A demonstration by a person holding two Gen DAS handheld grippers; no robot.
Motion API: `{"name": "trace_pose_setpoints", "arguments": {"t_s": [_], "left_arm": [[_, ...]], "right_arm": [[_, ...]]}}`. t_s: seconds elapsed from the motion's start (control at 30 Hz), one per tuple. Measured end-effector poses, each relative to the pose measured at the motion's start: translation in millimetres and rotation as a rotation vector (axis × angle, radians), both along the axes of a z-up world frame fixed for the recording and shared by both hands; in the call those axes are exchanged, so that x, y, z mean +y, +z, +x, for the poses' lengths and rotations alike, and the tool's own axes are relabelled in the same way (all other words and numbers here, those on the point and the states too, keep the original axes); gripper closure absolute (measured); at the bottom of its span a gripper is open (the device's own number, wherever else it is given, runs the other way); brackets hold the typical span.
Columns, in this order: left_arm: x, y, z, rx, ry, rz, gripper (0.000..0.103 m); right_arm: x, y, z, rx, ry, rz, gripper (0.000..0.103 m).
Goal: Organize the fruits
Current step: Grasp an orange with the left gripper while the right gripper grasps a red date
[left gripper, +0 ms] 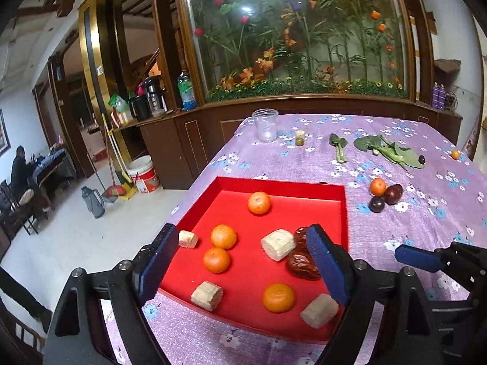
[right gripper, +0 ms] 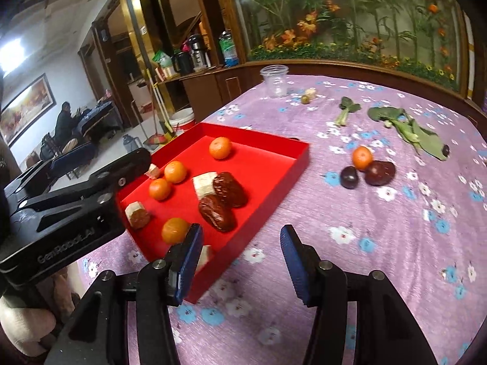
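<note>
Both grippers, left (left gripper: 243, 261) and right (right gripper: 242, 261), stand released, empty; the tray (left gripper: 283, 185) holds oranges, perhaps dates.

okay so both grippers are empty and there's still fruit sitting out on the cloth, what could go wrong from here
The tangerine touches two dark plums, so closing the right gripper on one may nudge the others into rolling. The red tray already holds loose round tangerines that a dropped fruit could scatter. The left gripper hovers over the tray, so the two may collide there.
</note>
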State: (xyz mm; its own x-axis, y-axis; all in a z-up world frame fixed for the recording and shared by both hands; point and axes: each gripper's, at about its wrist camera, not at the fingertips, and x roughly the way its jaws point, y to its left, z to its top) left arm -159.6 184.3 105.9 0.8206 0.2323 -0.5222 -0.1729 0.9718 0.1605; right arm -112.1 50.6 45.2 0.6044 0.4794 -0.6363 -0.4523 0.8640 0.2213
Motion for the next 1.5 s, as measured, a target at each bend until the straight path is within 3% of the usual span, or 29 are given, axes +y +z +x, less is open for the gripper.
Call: {"name": "trace_pose_setpoints", "arguments": {"t_s": [0.5,0.93,1.23,1.5], "left_arm": [[-42.5,1.3,-0.7,0.02,-0.073,0.061,0.017],[-58.7,-11.2,13.1,0.063,-0.106,0.066,0.017],[-60.7,-20.5,38.2,0.116,-0.166,-0.02,0.017],[-83.8,-17.2,78.7,0.158,-0.305,-0.136,0.017]], "right_arm": [[-41.6,0.1,-2.8,-0.005,-0.06,0.037,0.044],[-70.4,-9.4,10.8,0.017,-0.115,0.045,0.043],[-103.8,-13.2,31.7,0.024,-0.185,-0.002,0.043],[-144.3,-8.8,74.6,0.044,-0.273,-0.027,0.043]]}}
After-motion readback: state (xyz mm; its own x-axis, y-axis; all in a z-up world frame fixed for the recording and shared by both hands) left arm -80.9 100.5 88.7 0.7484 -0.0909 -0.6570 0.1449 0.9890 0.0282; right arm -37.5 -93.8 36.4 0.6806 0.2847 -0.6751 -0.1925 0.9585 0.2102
